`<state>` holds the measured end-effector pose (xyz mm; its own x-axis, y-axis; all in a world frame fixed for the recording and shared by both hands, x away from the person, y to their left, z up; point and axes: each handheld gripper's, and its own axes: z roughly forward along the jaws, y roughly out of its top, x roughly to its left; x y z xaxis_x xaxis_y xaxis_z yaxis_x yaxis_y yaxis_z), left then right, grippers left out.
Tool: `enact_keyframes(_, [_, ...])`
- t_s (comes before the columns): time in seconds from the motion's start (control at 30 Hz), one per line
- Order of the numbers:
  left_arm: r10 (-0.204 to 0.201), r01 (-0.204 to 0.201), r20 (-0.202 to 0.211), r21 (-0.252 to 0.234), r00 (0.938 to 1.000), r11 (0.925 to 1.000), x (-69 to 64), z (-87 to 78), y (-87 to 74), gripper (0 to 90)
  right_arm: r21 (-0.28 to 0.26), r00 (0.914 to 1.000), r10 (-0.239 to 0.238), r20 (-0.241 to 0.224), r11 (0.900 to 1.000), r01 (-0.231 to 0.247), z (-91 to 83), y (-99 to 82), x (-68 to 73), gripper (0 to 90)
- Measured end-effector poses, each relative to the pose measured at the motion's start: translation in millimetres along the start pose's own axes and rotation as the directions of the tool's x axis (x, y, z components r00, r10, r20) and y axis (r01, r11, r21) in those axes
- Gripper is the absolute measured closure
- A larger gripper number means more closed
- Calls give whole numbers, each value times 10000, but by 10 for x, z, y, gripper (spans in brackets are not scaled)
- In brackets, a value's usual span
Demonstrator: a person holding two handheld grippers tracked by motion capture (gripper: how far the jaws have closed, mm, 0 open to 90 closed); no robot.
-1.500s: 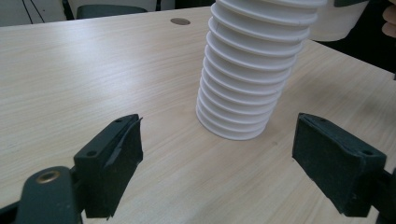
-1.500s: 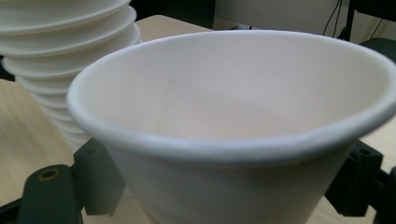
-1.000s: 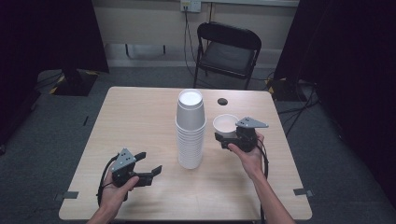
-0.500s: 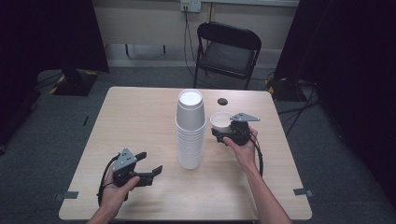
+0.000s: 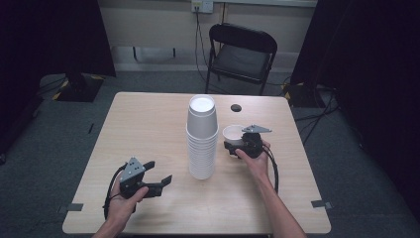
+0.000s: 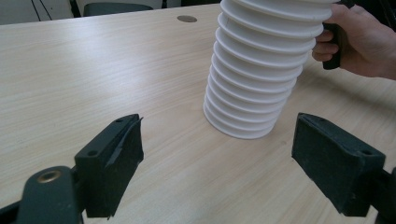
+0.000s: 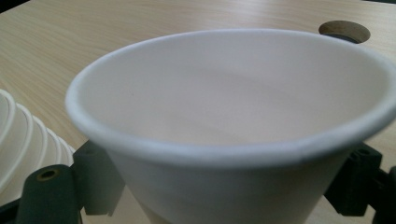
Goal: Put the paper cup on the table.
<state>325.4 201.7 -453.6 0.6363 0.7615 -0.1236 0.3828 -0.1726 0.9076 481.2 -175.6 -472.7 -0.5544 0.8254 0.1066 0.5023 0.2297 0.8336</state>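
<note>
right gripper [image 5: 233,147] clamped on single cup [image 5: 233,134], just right of cup stack [image 5: 202,139] mid-table | left gripper [image 5: 157,174] jaws wide, empty, near-left | cup likely light, thin, crushable: grip sidewall below rim, gently

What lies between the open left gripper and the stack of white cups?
Bare tabletop, seen in the left gripper view: nothing lies between the left gripper and the stack of cups.

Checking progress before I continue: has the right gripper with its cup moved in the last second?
Yes. The right gripper with the single cup has shifted left, closer to the cup stack.
</note>
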Motion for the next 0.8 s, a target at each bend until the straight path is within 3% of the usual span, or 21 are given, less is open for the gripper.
enact_keyframes(0.3, [47,-47,-24,-43,10000,10000,2,-33,-8,163,-185,9997,221,86,9996,-220,-46,-66,-16,154])
enact_keyframes(0.8, [-54,54,-130,0,9999,10000,-10,-38,-16,163,184,9999,-115,91,9998,113,-117,-155,-23,159])
